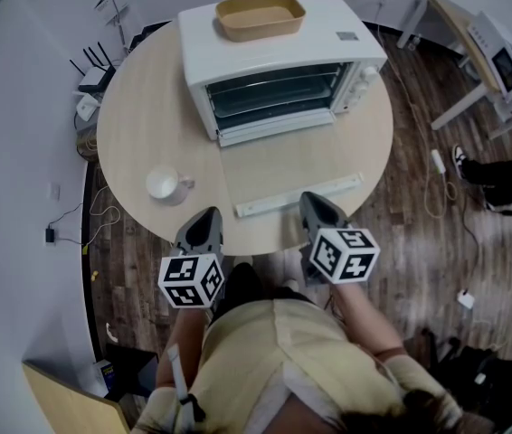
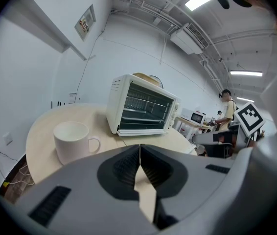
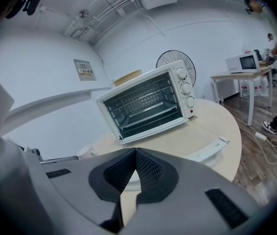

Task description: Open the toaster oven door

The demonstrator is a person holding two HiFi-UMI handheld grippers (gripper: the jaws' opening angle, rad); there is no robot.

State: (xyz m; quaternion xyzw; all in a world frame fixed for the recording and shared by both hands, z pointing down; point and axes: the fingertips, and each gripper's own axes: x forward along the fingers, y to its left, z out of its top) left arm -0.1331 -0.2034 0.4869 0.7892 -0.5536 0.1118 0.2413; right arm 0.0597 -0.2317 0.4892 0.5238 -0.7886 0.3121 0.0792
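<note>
White boxy metal toaster oven (image 1: 274,70): glass door (image 1: 288,165) folded flat on round beige table (image 1: 147,125). Left gripper (image 1: 205,217) and right gripper (image 1: 316,203) at table's near edge, tilted down, jaws together, empty.

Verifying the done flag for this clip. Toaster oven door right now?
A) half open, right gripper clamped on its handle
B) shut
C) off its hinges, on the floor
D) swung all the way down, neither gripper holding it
D: the door lies flat out in front of the toaster oven with the racks exposed, and the left gripper and right gripper are both shut on nothing.
</note>
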